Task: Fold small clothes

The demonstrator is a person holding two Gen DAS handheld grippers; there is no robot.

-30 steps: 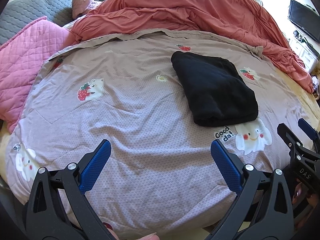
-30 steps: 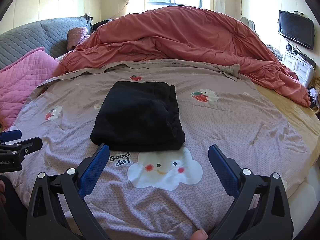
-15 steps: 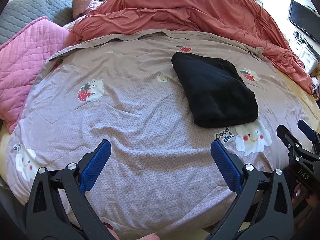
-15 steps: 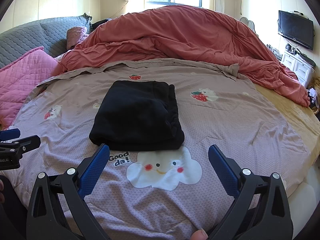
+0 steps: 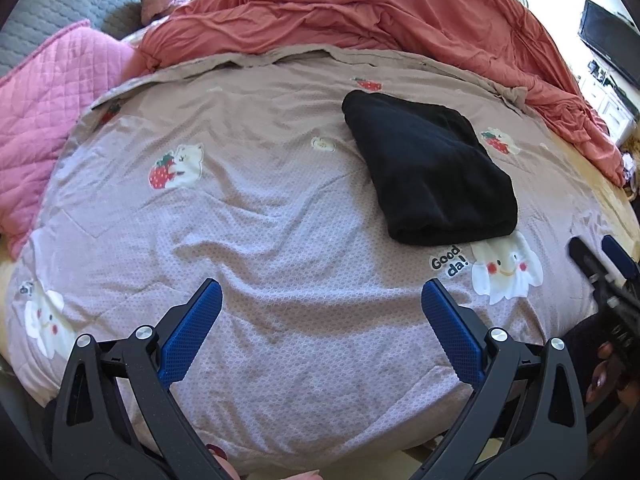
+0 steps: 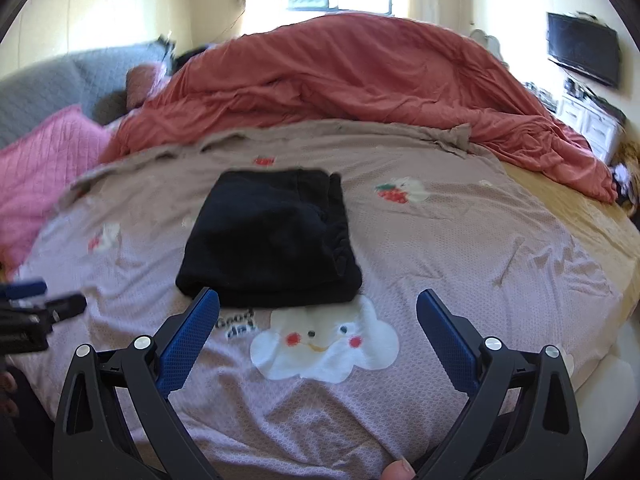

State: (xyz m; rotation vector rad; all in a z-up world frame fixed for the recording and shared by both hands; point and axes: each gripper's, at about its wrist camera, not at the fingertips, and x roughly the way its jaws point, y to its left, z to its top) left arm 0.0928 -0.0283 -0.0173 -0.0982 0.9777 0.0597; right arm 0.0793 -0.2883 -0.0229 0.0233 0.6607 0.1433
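1. The black garment [image 5: 430, 172] lies folded into a compact rectangle on the mauve printed sheet [image 5: 260, 240], around the middle of the bed and somewhat toward its near edge, flat and touched by neither gripper
2. In the right wrist view the black garment [image 6: 272, 240] has its long axis running from the near edge of the bed toward the far side; its thick rounded fold faces the near edge, and bunched layered edges run along its right side
3. Printed on the sheet just in front of the garment's near edge is the writing "Good da!" [image 5: 449, 263] beside a smiling white cloud with red cheeks [image 6: 324, 344]; strawberry-and-bear prints [image 5: 176, 165] are scattered elsewhere
4. The left gripper [image 5: 320, 320] hangs over the near edge of the sheet, blue pads spread wide apart with nothing between them, well to the left of the garment
5. The right gripper [image 6: 318, 326] hangs over the near edge facing the garment, its fingers released and empty; its left pad [image 6: 188, 340] overlaps the garment's near left corner in the picture, and I cannot tell whether they touch
6. Beyond the sheet's far edge a rust-red duvet [image 6: 360, 92] is heaped up; a pink quilted blanket [image 5: 44, 120] lies along the left edge
7. A dark television [image 6: 582, 54] hangs on the right wall
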